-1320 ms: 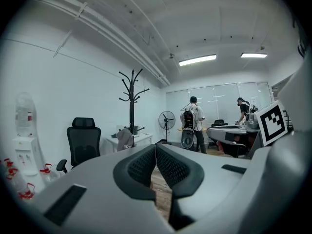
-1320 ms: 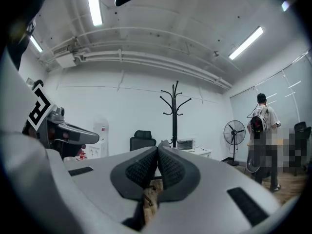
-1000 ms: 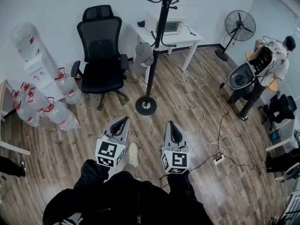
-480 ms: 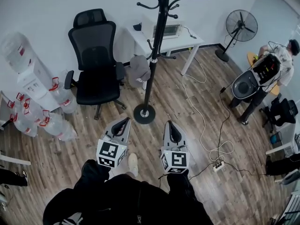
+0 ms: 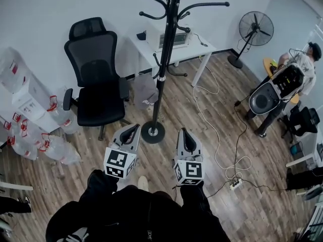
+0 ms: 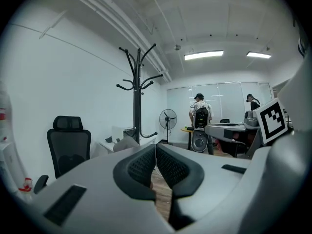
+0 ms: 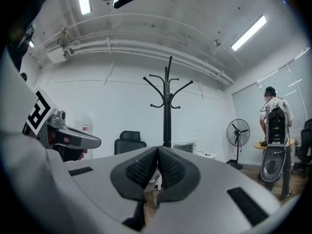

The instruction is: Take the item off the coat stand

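Cap (image 5: 145,91), long axis vertical, on stand (image 5: 164,54)

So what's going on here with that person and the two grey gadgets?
A person in an office holds a gripper in each hand, both pointed toward a black coat stand. A grey cap hangs from one of the stand's low hooks. The left gripper and the right gripper both have their jaws shut with nothing between them, and both are short of the stand. The cap has not been touched yet.
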Available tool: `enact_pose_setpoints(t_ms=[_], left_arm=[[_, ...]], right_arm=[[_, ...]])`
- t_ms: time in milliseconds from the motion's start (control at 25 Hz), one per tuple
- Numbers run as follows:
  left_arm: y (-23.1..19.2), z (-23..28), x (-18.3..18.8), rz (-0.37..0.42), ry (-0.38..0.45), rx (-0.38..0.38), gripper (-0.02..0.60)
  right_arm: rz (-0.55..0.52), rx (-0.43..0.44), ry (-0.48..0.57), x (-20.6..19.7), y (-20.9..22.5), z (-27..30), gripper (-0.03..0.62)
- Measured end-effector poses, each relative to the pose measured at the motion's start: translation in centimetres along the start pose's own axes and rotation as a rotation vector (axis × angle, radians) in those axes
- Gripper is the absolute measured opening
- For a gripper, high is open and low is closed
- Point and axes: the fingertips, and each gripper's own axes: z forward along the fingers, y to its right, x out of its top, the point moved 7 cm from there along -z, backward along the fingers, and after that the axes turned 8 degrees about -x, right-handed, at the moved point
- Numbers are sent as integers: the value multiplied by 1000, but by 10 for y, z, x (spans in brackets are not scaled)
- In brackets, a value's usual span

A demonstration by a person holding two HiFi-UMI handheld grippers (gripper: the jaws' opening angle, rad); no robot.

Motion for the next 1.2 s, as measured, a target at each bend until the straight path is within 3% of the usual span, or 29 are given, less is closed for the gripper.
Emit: enact_pose_setpoints(t_ms=[440,640,840,1200], left_arm=[[-36,29,0,-25,3,32,25],[-42,56,0,-42,-4,77,25],[-59,90,-5,-84,-17,172,25],[-78,152,0,-143,-20,387,25]], right_arm=[[-6,36,-18,-8,-2,52,15],[8,94,-23,-11,13,91,15],[3,186,-38,-17,29,144,15],[-23,430,-64,-26,52,248,15]])
